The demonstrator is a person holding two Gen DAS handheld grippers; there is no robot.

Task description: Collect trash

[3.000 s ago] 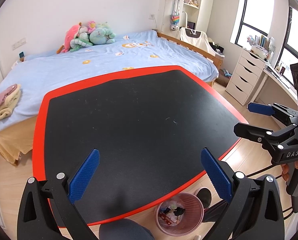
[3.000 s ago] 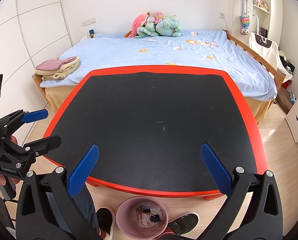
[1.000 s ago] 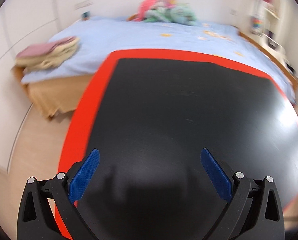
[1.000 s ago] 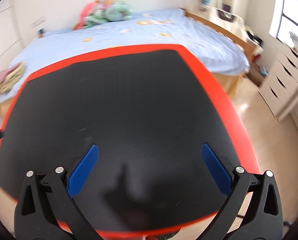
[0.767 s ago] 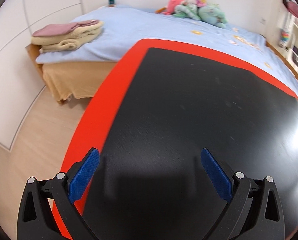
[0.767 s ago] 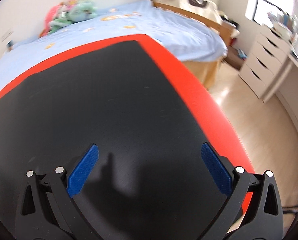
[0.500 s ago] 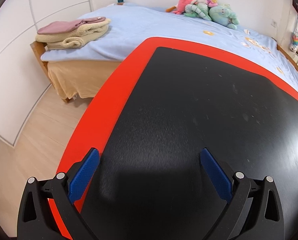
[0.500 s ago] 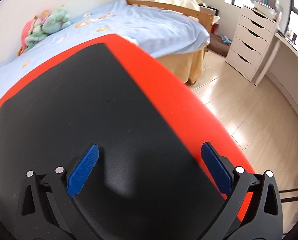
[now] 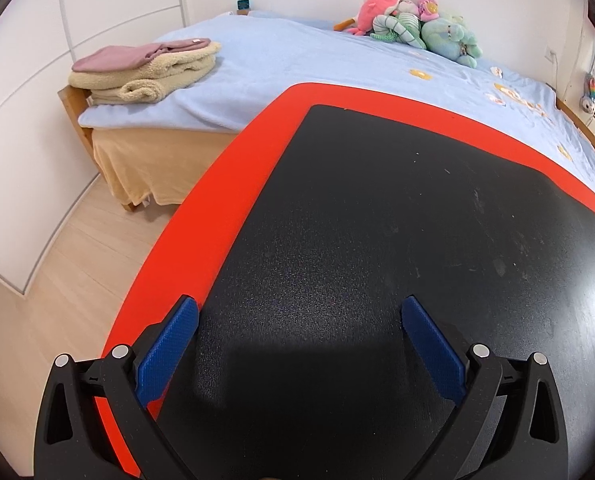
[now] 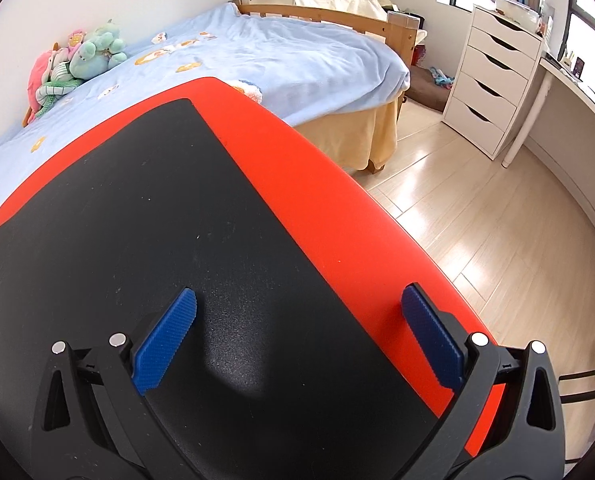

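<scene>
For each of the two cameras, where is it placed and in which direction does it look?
Left wrist: on the left gripper, low over the table, facing its left edge and folded blankets; only open blue fingers show.
Right wrist: on the right gripper, facing the table's right edge and drawers; open fingers only.
Shared: table, bed, plush toys.

The counter [image 9: 397, 208] fills both views, a black top with a broad red rim, faint dust specks scattered across the black. Behind it sits the bed [image 9: 297, 64] under a light blue cover. Folded blankets [image 9: 145, 68] are stacked at one corner of the bed, plush toys [image 9: 413, 20] are heaped near the wall. Pale wood floor [image 10: 477, 200] runs along the counter's sides.
</scene>
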